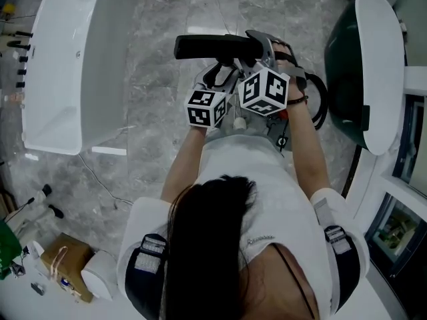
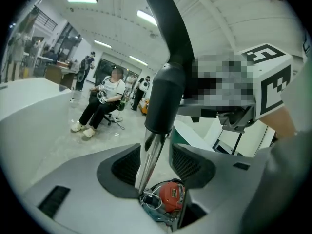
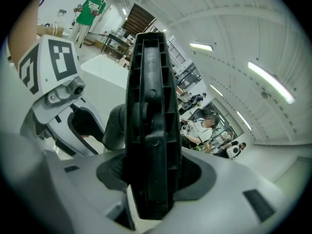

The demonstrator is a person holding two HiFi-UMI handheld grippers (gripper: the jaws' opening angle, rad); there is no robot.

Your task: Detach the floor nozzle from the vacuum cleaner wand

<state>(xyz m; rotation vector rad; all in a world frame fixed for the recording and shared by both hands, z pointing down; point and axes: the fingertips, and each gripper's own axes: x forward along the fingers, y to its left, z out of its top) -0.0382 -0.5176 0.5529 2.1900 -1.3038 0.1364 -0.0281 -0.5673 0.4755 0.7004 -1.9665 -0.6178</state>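
- Your head camera looks steeply down over your arms onto the left gripper (image 1: pixel 219 75) and the right gripper (image 1: pixel 257 49).
- Your left gripper view looks along its jaws, close on the wand (image 2: pixel 148 157), facing across the room.
- Your right gripper view sits tight against the floor nozzle (image 3: pixel 148 121), tilted toward the ceiling (image 3: pixel 229 38).
- Both gripper views share the seated person (image 2: pixel 101 106).

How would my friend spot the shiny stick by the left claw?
Look at the left claw, two big grey arms at the bottom of its own view. A thin tube stands between them. It is the only shiny silver thing, sticking out under a fat black collar.
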